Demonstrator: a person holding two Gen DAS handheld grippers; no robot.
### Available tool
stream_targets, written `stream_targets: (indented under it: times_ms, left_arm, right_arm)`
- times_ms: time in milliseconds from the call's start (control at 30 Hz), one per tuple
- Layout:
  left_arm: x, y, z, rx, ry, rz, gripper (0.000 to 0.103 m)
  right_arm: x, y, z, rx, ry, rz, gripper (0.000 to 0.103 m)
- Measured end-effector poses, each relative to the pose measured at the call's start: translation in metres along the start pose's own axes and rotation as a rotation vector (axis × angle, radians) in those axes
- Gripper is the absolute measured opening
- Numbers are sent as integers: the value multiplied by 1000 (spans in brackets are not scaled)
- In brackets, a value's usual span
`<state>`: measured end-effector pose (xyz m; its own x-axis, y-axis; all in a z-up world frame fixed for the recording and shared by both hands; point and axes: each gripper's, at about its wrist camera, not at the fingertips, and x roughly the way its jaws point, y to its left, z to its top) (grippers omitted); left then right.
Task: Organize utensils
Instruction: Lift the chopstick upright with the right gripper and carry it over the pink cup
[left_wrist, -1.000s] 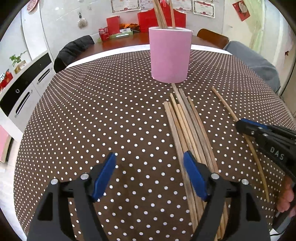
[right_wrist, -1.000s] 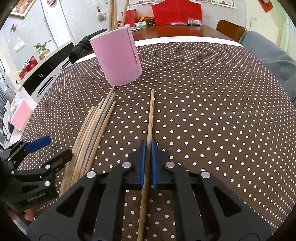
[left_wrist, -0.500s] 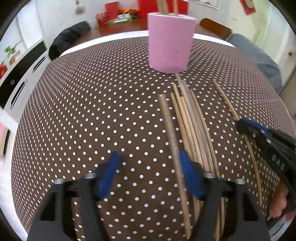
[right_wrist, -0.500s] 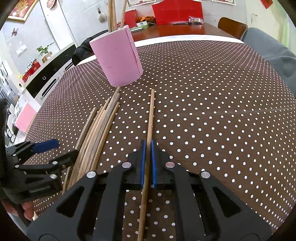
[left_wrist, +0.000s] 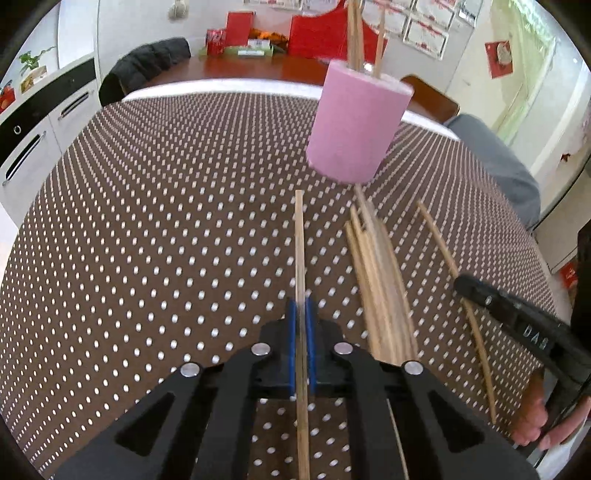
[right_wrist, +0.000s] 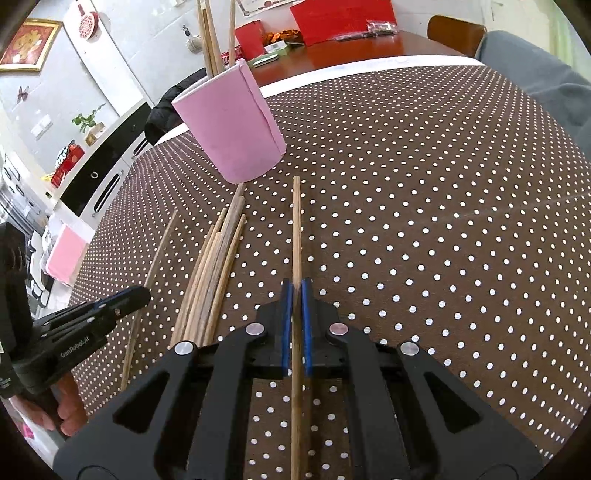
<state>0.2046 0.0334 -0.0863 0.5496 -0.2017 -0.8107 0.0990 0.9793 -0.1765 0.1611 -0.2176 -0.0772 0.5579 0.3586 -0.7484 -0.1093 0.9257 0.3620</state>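
The left gripper (left_wrist: 302, 306) has just closed its blue pads on a single chopstick (left_wrist: 300, 251), which runs straight ahead from between the jaws toward the pink holder (left_wrist: 356, 125); its far tip stops short of the holder's base. The right gripper (right_wrist: 293, 291) is likewise clamped on its own chopstick (right_wrist: 296, 229), pointing far along the cloth just right of the holder (right_wrist: 231, 125).

Between the two held sticks lies the loose bundle of chopsticks (left_wrist: 376, 273), fanned on the brown polka-dot tablecloth (left_wrist: 147, 221), its far end almost touching the holder's near foot. Several chopsticks already stand upright in the holder (right_wrist: 212, 37).

Both grippers tilt downward toward the table, side by side. In the left wrist view the right gripper shows at the right edge with fingers (left_wrist: 532, 424) of the person's hand wrapped on its handle; in the right wrist view the left gripper sits at the near left.

The cloth to the left of the left gripper and to the right of the right gripper is bare up to the table's far rim (right_wrist: 332, 72), beyond which stand a wooden table (right_wrist: 351, 48) and chairs.
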Motion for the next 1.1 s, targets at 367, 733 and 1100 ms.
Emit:
stream_targets:
  times_ms: [367,733,1100]
  left_arm:
    - [-30,-24,24,51,-183,-32,6]
    - [-65,-52,40,46,-384,-73,6]
    - [-91,-61,50,107,-645,-94,6]
  right_arm:
    - [-34,13,21,-9,-147,7,5]
    - [-75,38,43,-54,-450,122,5]
    - [-96,48,66,-103,-691,258,5]
